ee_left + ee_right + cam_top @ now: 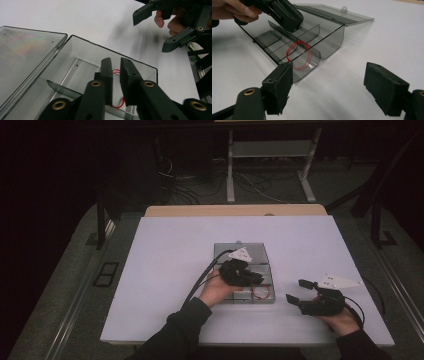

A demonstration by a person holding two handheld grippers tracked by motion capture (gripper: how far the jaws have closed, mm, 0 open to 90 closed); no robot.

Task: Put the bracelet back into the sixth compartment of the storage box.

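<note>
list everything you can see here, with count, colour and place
box: one, clear grey plastic with dividers, lid open, middle of the table
rubber band: one, red, in a compartment at the box's near right end
table: one, white top
desk frame: one, light grey, on the floor behind the table
left gripper: one, black, jaws slightly apart inside the box above the rubber band
right gripper: one, black, jaws wide open, empty, right of the box
hands: two, dark sleeves, at the near edge
</note>
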